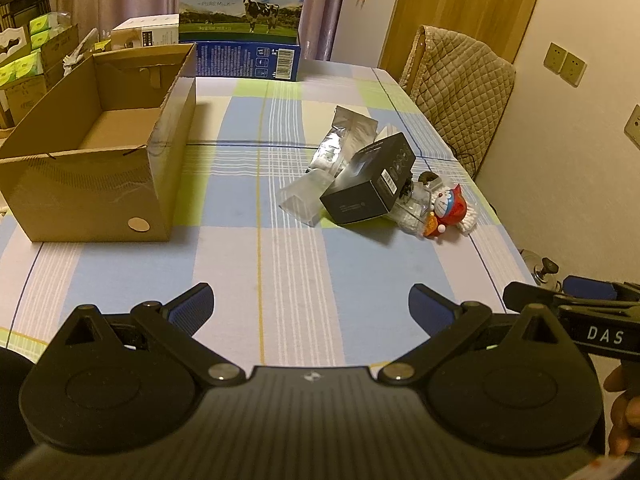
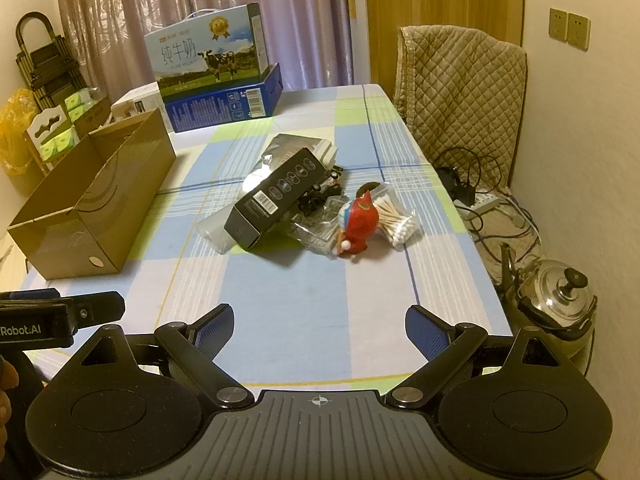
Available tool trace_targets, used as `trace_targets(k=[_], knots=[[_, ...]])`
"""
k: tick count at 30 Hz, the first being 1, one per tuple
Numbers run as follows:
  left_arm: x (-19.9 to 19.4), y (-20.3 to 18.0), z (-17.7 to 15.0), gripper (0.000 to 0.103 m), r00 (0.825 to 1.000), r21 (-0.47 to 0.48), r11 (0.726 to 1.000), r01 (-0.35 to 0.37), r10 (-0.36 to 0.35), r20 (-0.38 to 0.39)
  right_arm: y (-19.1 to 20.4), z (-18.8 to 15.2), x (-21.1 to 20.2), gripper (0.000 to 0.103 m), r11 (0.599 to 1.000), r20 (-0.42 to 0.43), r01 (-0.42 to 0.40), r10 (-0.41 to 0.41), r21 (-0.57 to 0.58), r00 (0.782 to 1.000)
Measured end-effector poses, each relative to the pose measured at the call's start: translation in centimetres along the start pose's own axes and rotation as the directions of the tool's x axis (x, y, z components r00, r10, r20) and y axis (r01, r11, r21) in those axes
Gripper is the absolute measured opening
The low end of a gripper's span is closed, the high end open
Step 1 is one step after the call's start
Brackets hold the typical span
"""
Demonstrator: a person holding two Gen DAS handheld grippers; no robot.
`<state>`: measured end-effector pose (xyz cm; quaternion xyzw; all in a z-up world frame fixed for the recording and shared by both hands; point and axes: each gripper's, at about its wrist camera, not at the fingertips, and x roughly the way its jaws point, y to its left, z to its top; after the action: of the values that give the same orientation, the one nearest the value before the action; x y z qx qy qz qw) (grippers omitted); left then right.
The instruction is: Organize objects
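An open, empty cardboard box (image 1: 96, 152) (image 2: 92, 204) stands on the left of the checked tablecloth. A pile lies right of centre: a black carton (image 1: 370, 182) (image 2: 276, 196), silver foil pouches (image 1: 344, 140) (image 2: 296, 146), a clear plastic bag (image 1: 302, 198), a red and blue cat figurine (image 1: 450, 210) (image 2: 358, 220) and a bag of cotton swabs (image 2: 398, 220). My left gripper (image 1: 310, 308) is open and empty near the table's front edge. My right gripper (image 2: 320, 326) is open and empty, also near the front edge, right of the left one.
Milk cartons (image 1: 244, 20) (image 2: 212, 60) stand at the table's far end. A padded chair (image 1: 460, 88) (image 2: 464, 92) is at the far right. A steel kettle (image 2: 556, 300) and cables (image 2: 492, 208) lie on the floor to the right.
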<state>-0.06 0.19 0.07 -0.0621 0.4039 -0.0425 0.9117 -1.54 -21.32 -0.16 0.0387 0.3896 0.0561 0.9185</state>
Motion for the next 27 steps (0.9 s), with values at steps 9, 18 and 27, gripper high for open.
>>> trace_targets(k=[9,18,27], knots=[[-0.23,0.55,0.17,0.102,0.999,0.045,0.998,0.042,-0.042,-0.001,0.58,0.15,0.0,0.091,1.0,0.002,-0.006,0.006,-0.006,1.0],[-0.19,0.6,0.38,0.102,0.999,0.043,0.998,0.053,-0.053,0.002,0.09,0.38,0.04,0.091,1.0,0.005,0.0,0.0,0.001,1.0],[0.04,0.62,0.5,0.102,0.997,0.033,0.997,0.073,-0.073,-0.004,-0.15,0.29,0.3,0.091,1.0,-0.004,-0.001,0.001,0.007,1.0]])
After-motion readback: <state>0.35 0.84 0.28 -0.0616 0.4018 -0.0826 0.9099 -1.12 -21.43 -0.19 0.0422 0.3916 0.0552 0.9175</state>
